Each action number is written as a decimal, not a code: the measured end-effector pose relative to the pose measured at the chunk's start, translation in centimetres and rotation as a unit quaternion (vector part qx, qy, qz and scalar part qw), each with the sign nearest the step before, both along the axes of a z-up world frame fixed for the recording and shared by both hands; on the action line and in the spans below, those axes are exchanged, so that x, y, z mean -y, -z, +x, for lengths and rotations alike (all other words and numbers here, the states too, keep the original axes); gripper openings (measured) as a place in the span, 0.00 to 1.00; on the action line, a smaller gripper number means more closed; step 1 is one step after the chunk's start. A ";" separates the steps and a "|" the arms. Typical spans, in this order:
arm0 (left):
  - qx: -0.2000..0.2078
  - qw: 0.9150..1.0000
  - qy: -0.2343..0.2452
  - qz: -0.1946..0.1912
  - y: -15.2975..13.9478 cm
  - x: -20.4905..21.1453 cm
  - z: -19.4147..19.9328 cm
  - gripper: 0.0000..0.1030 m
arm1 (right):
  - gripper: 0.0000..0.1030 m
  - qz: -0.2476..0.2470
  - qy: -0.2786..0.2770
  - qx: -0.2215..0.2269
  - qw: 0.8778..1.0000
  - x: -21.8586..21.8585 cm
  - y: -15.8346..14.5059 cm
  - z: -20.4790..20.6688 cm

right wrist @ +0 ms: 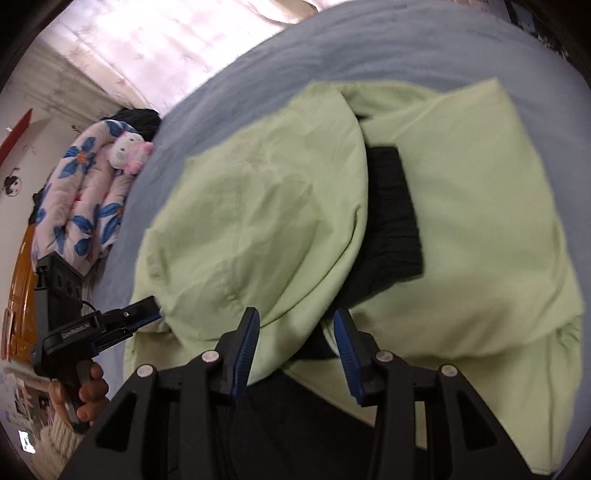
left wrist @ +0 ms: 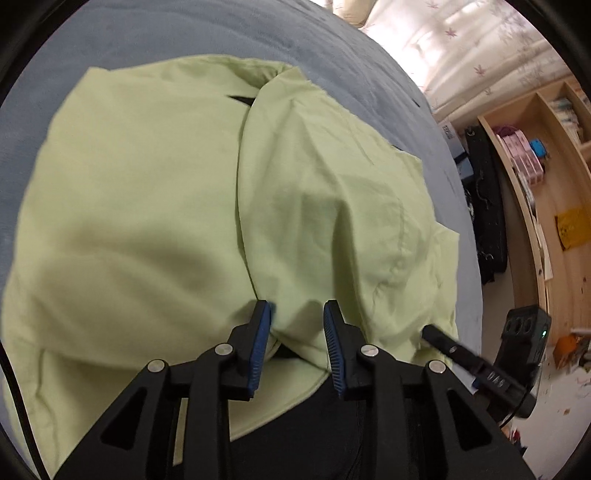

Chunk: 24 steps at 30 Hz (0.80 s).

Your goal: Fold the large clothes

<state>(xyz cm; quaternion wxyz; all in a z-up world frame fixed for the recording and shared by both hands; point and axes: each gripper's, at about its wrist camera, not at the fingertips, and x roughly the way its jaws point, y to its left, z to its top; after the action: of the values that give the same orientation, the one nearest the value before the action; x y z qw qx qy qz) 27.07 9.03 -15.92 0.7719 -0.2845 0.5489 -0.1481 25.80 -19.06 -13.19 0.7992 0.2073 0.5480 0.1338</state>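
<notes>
Both grippers over the green garment on the bed

Your left gripper [left wrist: 297, 314] and right gripper [right wrist: 295, 321] each point down at the near edge of the light-green garment [left wrist: 147, 192], which lies partly folded on the blue bedsheet [left wrist: 129, 33]. Both sets of jaws stand apart; fabric lies between them, unpinched. A black lining [right wrist: 391, 206] shows at the garment's centre.

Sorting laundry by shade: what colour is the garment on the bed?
The garment is pale green, with black fabric inside; right wrist view shows it best.
</notes>
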 end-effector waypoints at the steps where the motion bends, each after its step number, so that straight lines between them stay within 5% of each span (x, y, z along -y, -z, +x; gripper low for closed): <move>1: 0.001 1.000 -0.002 -0.002 0.3 0.2 0.1 0.26 | 0.23 -0.005 -0.008 0.002 1.000 -0.4 0.4 0.1; 2: 0.006 1.000 -0.006 -0.004 0.4 0.4 0.2 0.22 | 0.02 -0.014 -0.014 0.007 1.000 -0.8 0.5 0.1; 3: 0.016 1.000 -0.008 -0.005 0.2 0.6 0.2 0.07 | 0.02 -0.015 -0.014 0.016 1.000 -1.0 0.3 -0.2; 6: 0.059 0.998 -0.023 0.024 -1.0 0.9 -0.9 0.05 | 0.01 0.025 0.017 0.049 0.998 0.0 -0.7 -2.0; 8: 0.043 0.998 -0.016 0.049 0.2 1.5 -1.0 0.03 | 0.01 0.029 0.033 0.045 0.998 0.4 0.4 -2.8; 11: 0.017 0.998 -0.011 0.057 2.5 1.9 -0.9 0.03 | 0.01 0.017 0.029 0.017 0.999 0.1 3.1 -2.8; 15: 0.032 0.997 -0.011 0.062 0.8 1.8 -1.7 0.08 | 0.10 -0.015 0.033 0.037 0.999 0.1 0.6 -3.2; 19: 0.114 0.985 -0.008 0.131 -3.6 2.7 -4.0 0.15 | 0.16 -0.080 0.038 0.118 0.989 -0.5 -4.2 -4.4; 24: 0.159 0.983 0.002 0.086 -6.8 5.0 -2.4 0.20 | 0.19 -0.071 0.003 0.158 0.985 -3.6 -6.5 -1.5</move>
<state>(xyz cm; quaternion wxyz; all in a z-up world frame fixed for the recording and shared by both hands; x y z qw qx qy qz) 24.63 4.01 -9.14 0.8707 -0.1890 0.4302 -0.1453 24.26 -15.51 -6.68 0.8891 0.1278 0.4219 0.1232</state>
